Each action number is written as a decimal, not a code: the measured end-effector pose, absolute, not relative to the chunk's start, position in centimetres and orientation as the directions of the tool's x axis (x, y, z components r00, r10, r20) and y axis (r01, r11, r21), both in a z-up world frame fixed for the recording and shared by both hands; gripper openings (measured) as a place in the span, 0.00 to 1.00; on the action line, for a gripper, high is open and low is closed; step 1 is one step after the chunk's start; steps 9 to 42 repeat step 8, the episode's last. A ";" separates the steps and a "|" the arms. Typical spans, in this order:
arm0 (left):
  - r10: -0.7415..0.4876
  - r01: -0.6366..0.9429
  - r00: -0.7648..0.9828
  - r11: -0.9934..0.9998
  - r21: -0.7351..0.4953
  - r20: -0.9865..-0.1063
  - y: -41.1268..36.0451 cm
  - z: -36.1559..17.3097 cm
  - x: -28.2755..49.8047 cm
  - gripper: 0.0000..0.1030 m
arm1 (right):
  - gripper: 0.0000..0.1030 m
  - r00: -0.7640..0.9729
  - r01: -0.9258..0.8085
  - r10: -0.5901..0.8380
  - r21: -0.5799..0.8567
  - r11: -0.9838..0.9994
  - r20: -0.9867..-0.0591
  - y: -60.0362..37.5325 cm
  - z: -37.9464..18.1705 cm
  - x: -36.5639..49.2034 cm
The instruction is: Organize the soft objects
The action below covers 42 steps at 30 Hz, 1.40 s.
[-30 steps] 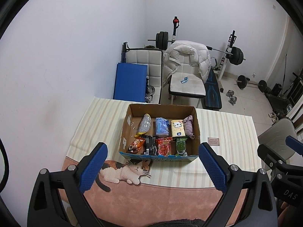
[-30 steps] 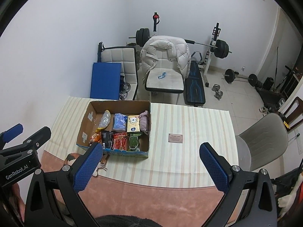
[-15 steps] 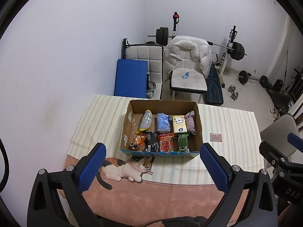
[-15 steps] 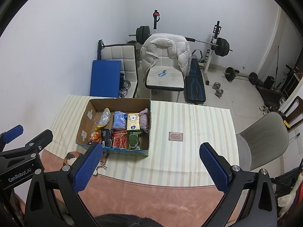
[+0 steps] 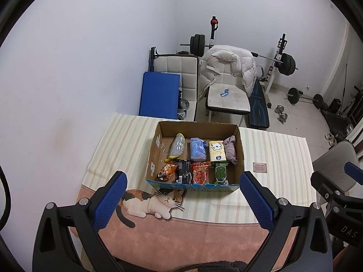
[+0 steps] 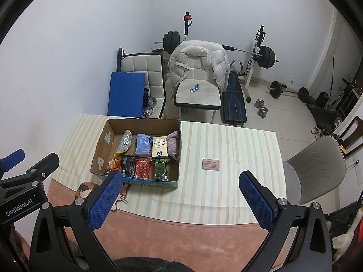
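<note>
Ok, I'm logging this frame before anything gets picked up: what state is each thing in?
left hand-held gripper: open, holding nothing
right hand-held gripper: open, holding nothing
cardboard box: top open, on the table
snack packets: lying flat in the box's near row
pink cloth: bunched against the box's right wall
white jacket: draped over a chair

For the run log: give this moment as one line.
left gripper: open, empty | right gripper: open, empty | cardboard box: packed, untouched
</note>
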<state>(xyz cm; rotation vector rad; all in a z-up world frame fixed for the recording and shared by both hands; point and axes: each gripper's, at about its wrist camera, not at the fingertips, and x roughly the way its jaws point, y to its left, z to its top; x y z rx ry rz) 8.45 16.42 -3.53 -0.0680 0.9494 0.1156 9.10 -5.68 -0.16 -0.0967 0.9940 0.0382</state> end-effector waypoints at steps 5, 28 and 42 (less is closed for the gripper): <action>0.068 -0.128 0.575 0.992 -0.008 -0.815 16.5 -3.7 8.6 0.99 | 1.00 0.544 -0.076 -0.010 -0.061 0.995 -0.839 -5.7 -0.1 9.1; 0.067 -0.130 0.574 0.991 -0.010 -0.816 16.5 -3.8 8.6 0.99 | 1.00 0.544 -0.075 -0.011 -0.061 0.995 -0.839 -5.7 0.0 9.2; 0.067 -0.130 0.574 0.991 -0.010 -0.816 16.5 -3.8 8.6 0.99 | 1.00 0.544 -0.075 -0.011 -0.061 0.995 -0.839 -5.7 0.0 9.2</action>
